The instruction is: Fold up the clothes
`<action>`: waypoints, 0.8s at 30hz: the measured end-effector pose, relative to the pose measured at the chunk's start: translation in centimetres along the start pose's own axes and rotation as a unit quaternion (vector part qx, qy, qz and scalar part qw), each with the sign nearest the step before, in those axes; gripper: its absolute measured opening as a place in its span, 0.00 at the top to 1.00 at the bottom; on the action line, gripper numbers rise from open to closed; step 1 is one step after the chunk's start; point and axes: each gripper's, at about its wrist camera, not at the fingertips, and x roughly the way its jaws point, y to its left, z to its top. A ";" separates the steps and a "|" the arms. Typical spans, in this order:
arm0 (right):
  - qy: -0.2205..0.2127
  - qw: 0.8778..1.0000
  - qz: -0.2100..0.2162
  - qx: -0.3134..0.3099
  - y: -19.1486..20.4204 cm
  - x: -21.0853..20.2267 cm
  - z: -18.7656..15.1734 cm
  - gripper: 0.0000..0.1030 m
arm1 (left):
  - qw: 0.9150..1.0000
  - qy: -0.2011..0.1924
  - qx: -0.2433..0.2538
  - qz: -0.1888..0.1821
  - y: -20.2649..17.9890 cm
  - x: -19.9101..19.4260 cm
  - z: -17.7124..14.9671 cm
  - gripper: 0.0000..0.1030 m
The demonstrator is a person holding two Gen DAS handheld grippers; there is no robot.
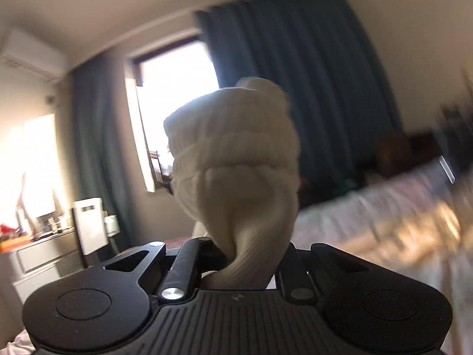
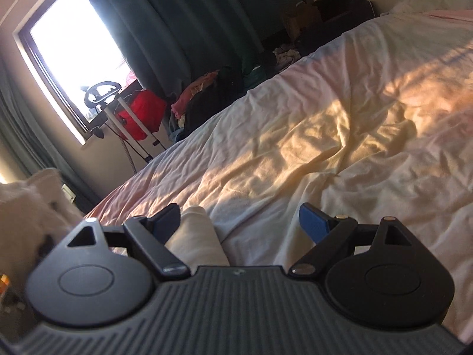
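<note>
In the left wrist view a cream ribbed knit garment (image 1: 236, 159) is bunched up and held in the air in front of the window. My left gripper (image 1: 245, 257) is shut on its twisted lower part, and the cloth hides the fingertips. In the right wrist view my right gripper (image 2: 239, 222) stands open low over the bed, blue pads (image 2: 313, 224) wide apart. A cream fold of cloth (image 2: 198, 236) lies between the fingers, against the left one, not clamped. More blurred white fabric (image 2: 26, 207) shows at the far left.
A wide bed with a wrinkled white sheet (image 2: 325, 124) stretches ahead, sunlit in patches. Beyond its far edge are a pile of clothes (image 2: 207, 94), a red bag on a stand (image 2: 139, 115) and dark teal curtains (image 2: 183, 23). A white desk (image 1: 38, 254) stands left.
</note>
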 end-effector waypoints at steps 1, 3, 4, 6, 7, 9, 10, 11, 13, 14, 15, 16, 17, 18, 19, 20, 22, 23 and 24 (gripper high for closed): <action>0.000 1.000 0.002 0.002 -0.3 0.0 0.1 0.14 | 1.000 0.008 0.019 -0.012 -1.8 0.4 -0.7 0.86; 0.010 1.000 0.009 0.021 -1.1 0.4 0.1 0.14 | 0.997 0.040 0.044 -0.038 -4.0 0.9 -2.5 0.85; 0.018 0.999 0.016 0.034 -1.5 0.7 0.1 0.14 | 0.997 0.048 0.053 -0.043 -4.6 0.9 -3.2 0.84; 0.032 0.997 0.032 0.059 -2.2 1.1 0.0 0.14 | 0.996 0.057 0.057 -0.047 -5.1 1.1 -3.6 0.82; 0.037 0.996 0.038 0.068 -2.4 1.3 -0.1 0.14 | 0.996 0.060 0.056 -0.048 -5.3 1.2 -3.6 0.79; 0.048 0.994 0.052 0.084 -2.6 1.7 -0.2 0.14 | 0.994 0.080 0.050 -0.060 -4.4 1.5 -3.5 0.64; 0.054 0.993 0.061 0.090 -2.6 1.9 -0.3 0.14 | 0.992 0.094 0.047 -0.069 -3.7 1.7 -3.4 0.52; 0.063 0.991 0.069 0.095 -2.6 2.2 -0.4 0.14 | 0.990 0.105 0.045 -0.081 -2.7 1.6 -3.5 0.41; 0.084 0.988 0.084 0.102 -2.5 2.8 -0.7 0.13 | 0.986 0.112 0.048 -0.116 0.6 0.1 -4.1 0.32; 0.095 0.985 0.094 0.107 -2.4 3.0 -0.9 0.13 | 0.984 0.112 0.051 -0.126 2.4 0.0 -4.4 0.29; 0.104 0.982 0.107 0.113 -2.4 3.2 -1.1 0.13 | 0.983 0.115 0.055 -0.135 3.8 -0.4 -4.5 0.27; 0.111 0.979 0.120 0.119 -2.3 3.4 -1.3 0.13 | 0.981 0.118 0.059 -0.144 5.2 -0.7 -4.7 0.26; 0.118 0.976 0.133 0.123 -2.2 3.6 -1.4 0.13 | 0.979 0.120 0.062 -0.151 6.6 -1.0 -4.8 0.25; 0.124 0.974 0.141 0.123 -1.9 3.8 -1.6 0.13 | 0.978 0.121 0.064 -0.156 7.7 -1.6 -4.9 0.24; 0.129 0.974 0.146 0.118 -1.6 3.9 -1.7 0.13 | 0.978 0.120 0.066 -0.158 8.9 -2.8 -5.0 0.23; 0.132 0.974 0.146 0.109 -1.1 3.8 -1.9 0.13 | 0.978 0.119 0.068 -0.160 10.0 -3.7 -5.1 0.22; 0.135 0.978 0.131 0.089 -0.4 3.8 -2.3 0.13 | 0.980 0.119 0.054 -0.149 12.4 -4.9 -4.8 0.22; 0.131 0.981 0.115 0.085 -0.3 3.7 -2.5 0.13 | 0.982 0.118 0.044 -0.140 13.7 -5.5 -4.7 0.22; 0.124 0.984 0.098 0.085 -0.3 3.5 -2.7 0.14 | 0.984 0.118 0.030 -0.131 14.9 -5.8 -4.6 0.22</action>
